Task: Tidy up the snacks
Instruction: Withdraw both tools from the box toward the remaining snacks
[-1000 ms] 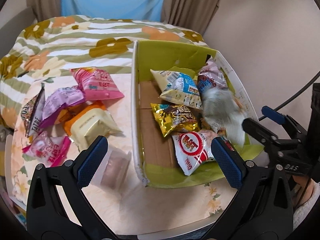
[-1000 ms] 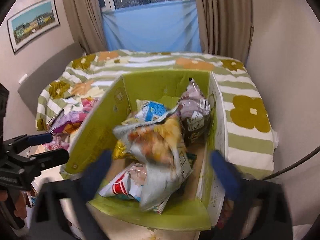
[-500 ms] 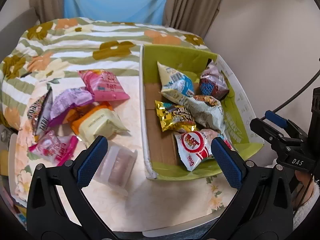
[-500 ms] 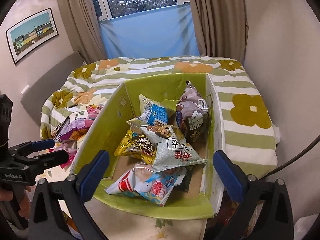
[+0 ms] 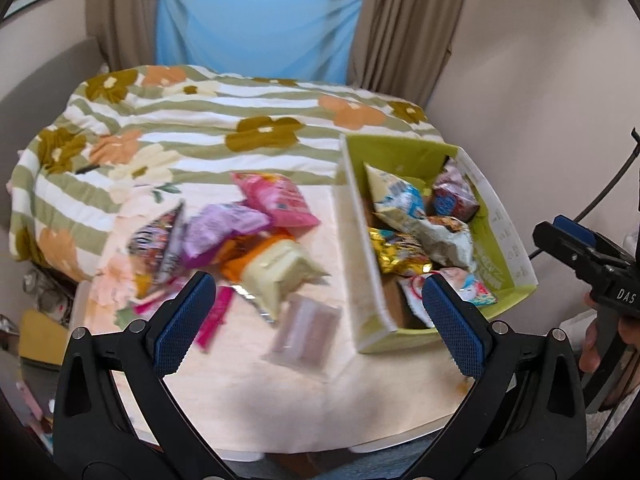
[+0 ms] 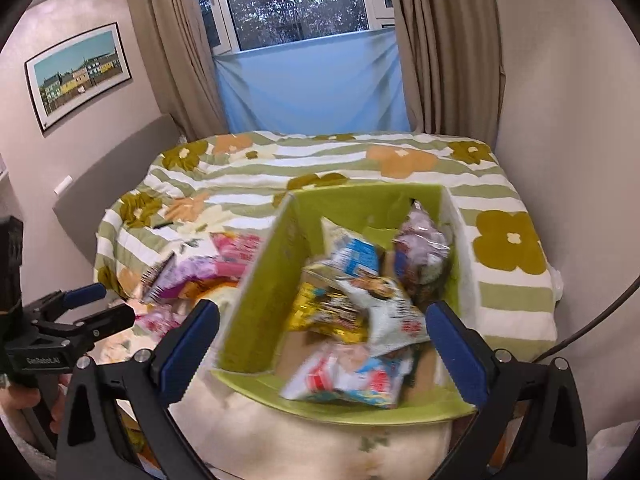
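A green cardboard box [image 5: 520, 276] [image 6: 260, 280] stands on the table at the right and holds several snack bags, with a pale green bag [image 6: 390, 312] [image 5: 448, 236] on top. A pile of loose snacks lies left of it: a pink bag [image 5: 280, 200], a purple bag [image 5: 224, 228], a cream bag [image 5: 276, 268] and a clear pack [image 5: 308, 328]. My left gripper [image 5: 316, 328] is open and empty above the table's front. My right gripper [image 6: 320, 348] is open and empty, in front of the box.
The table [image 5: 280, 400] has a floral cloth and abuts a bed with a striped floral blanket [image 5: 200, 120]. A wall [image 5: 540, 80] rises at the right, curtains and a window at the back. A cable [image 5: 600, 192] hangs at the right.
The pale green bag left my right gripper and dropped into the box. Both grippers have pulled back and tilted up; the left view has shifted left toward the loose snacks.
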Demonstrator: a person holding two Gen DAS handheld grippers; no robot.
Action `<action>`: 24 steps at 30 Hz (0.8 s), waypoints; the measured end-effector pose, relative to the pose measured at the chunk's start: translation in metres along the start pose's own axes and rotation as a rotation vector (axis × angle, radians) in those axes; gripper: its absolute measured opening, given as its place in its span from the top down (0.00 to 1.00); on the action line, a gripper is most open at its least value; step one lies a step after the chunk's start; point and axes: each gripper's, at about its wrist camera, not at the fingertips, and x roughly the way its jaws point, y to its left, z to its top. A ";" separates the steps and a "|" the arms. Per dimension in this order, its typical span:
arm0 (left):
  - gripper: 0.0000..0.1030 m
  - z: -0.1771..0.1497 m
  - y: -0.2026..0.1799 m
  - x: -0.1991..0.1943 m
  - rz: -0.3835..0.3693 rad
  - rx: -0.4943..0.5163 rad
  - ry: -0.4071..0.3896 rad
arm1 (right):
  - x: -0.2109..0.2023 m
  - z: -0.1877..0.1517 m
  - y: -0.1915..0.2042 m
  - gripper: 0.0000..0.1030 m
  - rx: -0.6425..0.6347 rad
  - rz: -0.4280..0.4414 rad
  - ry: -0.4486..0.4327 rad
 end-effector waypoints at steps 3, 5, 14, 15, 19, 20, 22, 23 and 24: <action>0.01 0.000 0.031 -0.011 0.012 -0.003 0.002 | 0.001 0.003 0.026 0.00 0.003 -0.001 -0.013; 0.01 0.000 0.054 -0.016 0.020 -0.010 0.008 | 0.004 0.002 0.044 0.00 0.001 0.003 -0.014; 0.01 0.003 0.152 -0.013 0.010 -0.050 0.058 | 0.041 -0.009 0.126 0.00 0.001 0.044 0.032; 0.01 0.003 0.163 -0.010 0.008 -0.045 0.066 | 0.048 -0.012 0.136 0.00 -0.004 0.053 0.041; 0.01 0.004 0.192 0.005 -0.008 -0.029 0.097 | 0.069 -0.021 0.171 0.00 -0.025 0.086 0.069; 0.01 0.003 0.197 0.009 -0.013 -0.023 0.102 | 0.077 -0.025 0.181 0.00 -0.028 0.095 0.078; 0.01 0.004 0.210 0.018 -0.032 -0.006 0.121 | 0.087 -0.030 0.194 0.00 -0.035 0.106 0.089; 0.01 0.003 0.215 0.024 -0.043 0.004 0.132 | 0.093 -0.034 0.202 0.00 -0.043 0.108 0.095; 0.01 0.004 0.219 0.029 -0.051 0.015 0.142 | 0.098 -0.037 0.208 0.00 -0.051 0.106 0.099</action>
